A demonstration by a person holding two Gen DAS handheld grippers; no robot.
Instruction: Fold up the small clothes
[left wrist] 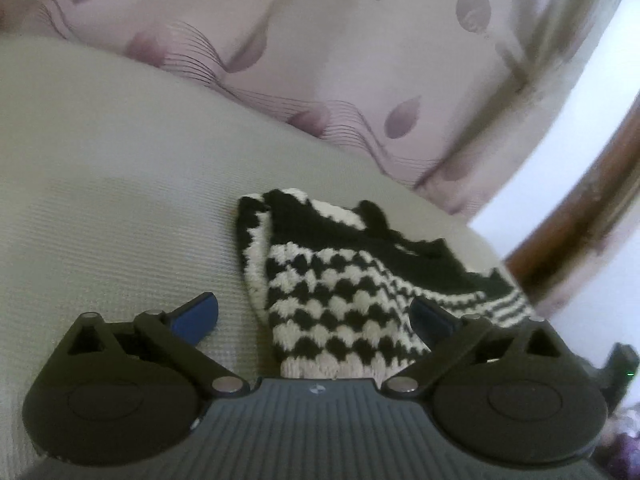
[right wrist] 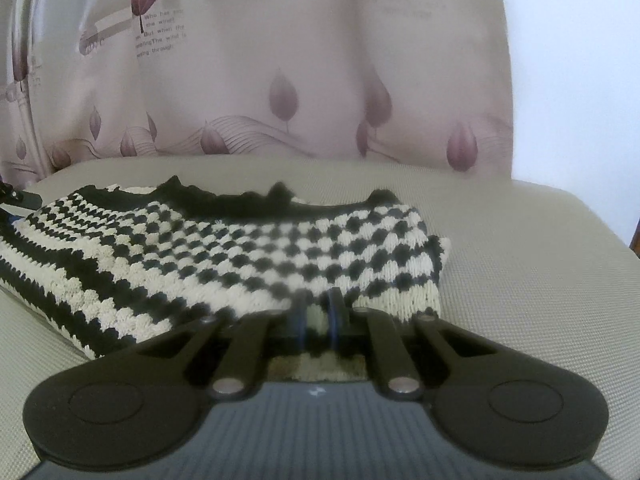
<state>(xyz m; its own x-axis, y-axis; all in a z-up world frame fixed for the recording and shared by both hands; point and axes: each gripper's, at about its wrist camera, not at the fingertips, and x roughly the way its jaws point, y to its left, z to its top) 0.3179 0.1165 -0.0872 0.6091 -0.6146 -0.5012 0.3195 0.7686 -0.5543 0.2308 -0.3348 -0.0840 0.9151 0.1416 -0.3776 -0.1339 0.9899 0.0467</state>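
A small black-and-cream checked knit sweater [left wrist: 340,280] lies folded on a grey-beige textured cushion [left wrist: 120,200]. My left gripper [left wrist: 314,318] is open wide, its blue-padded fingers [left wrist: 196,318] standing either side of the sweater's cream hem without pressing on it. In the right wrist view the sweater [right wrist: 240,248] spreads across the cushion [right wrist: 520,280]. My right gripper [right wrist: 317,316] is shut on the sweater's near cream edge, with a fold of knit pinched between the two close fingers [right wrist: 300,320].
A pale pink curtain with leaf prints [right wrist: 280,80] hangs right behind the cushion. A white wall and a brown wooden frame [left wrist: 592,208] stand to the right. Bare cushion lies left of the sweater in the left wrist view.
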